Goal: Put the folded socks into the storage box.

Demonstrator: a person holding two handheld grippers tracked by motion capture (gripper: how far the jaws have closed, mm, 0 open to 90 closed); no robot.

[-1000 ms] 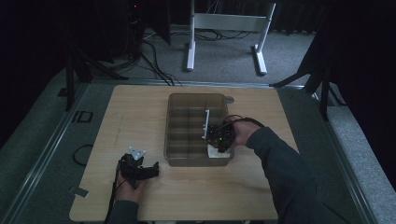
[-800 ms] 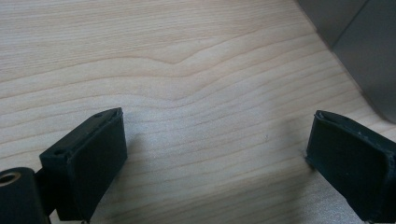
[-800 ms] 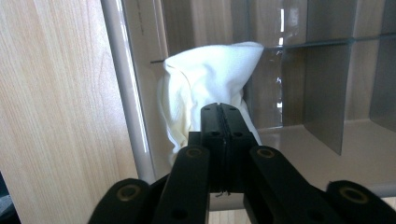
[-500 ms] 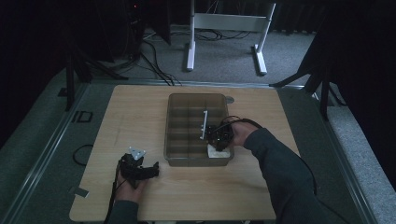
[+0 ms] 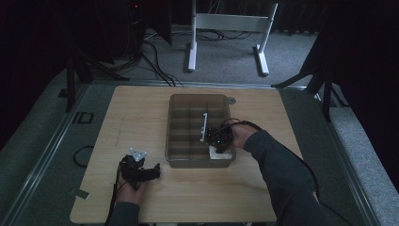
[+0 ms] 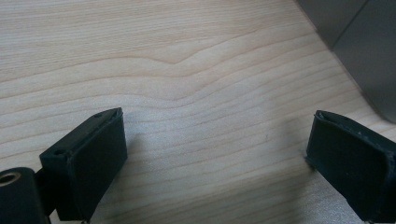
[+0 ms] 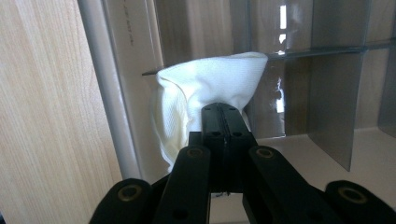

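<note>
Wooden table (image 5: 141, 122), one grey divider tray (image 5: 188, 101), one white cloth (image 7: 205, 88) in its near right corner, right gripper (image 7: 223, 112) pinched on it. Left gripper (image 6: 215, 154) gapes wide left of the tray, empty.

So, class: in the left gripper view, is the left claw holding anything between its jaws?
No. The left claw stands wide open over the bare wooden table, with nothing between its jaws.

White cloth's (image 7: 205, 98) lower part behind tongs (image 7: 224, 112)
</note>
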